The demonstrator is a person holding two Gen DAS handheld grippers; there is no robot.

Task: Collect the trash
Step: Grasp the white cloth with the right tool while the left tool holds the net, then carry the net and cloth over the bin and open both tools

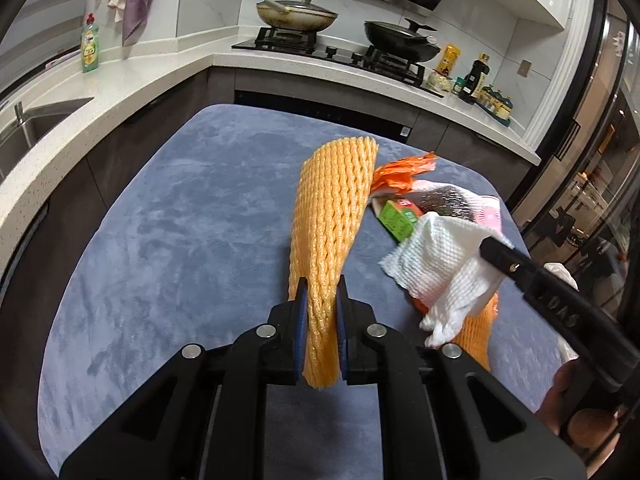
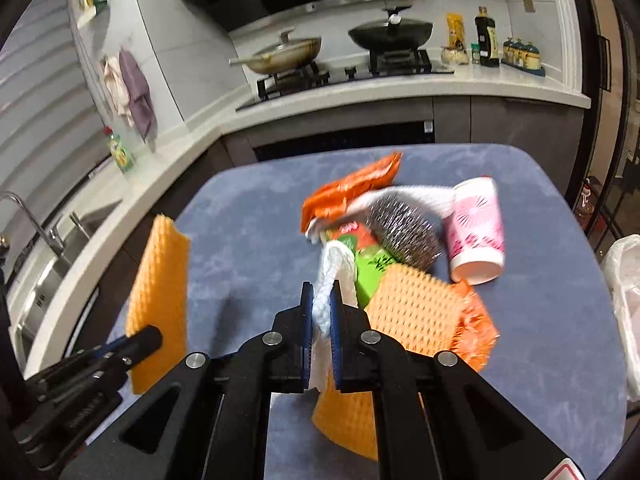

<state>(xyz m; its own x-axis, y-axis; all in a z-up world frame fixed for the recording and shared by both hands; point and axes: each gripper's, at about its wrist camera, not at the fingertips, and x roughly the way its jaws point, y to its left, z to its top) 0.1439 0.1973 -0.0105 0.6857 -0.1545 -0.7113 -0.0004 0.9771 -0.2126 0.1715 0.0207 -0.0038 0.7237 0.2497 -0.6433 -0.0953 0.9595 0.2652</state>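
Observation:
My left gripper (image 1: 322,300) is shut on an orange foam fruit net (image 1: 334,216), held upright above the blue-grey table; the net also shows at the left of the right wrist view (image 2: 160,304). My right gripper (image 2: 321,294) is shut on a white foam net (image 2: 326,300), lifted over the trash pile; it shows in the left wrist view (image 1: 436,264) too. On the table lie a second orange foam net (image 2: 412,312), a green carton (image 2: 372,272), an orange plastic bag (image 2: 352,192), a silvery wrapper (image 2: 404,232) and a tipped pink paper cup (image 2: 476,232).
The blue-grey cloth table (image 1: 180,220) stands before an L-shaped kitchen counter (image 1: 132,80) with a sink (image 1: 28,132), a stove with two pans (image 1: 348,40) and bottles (image 1: 476,76). A white plastic bag (image 2: 624,292) hangs at the table's right edge.

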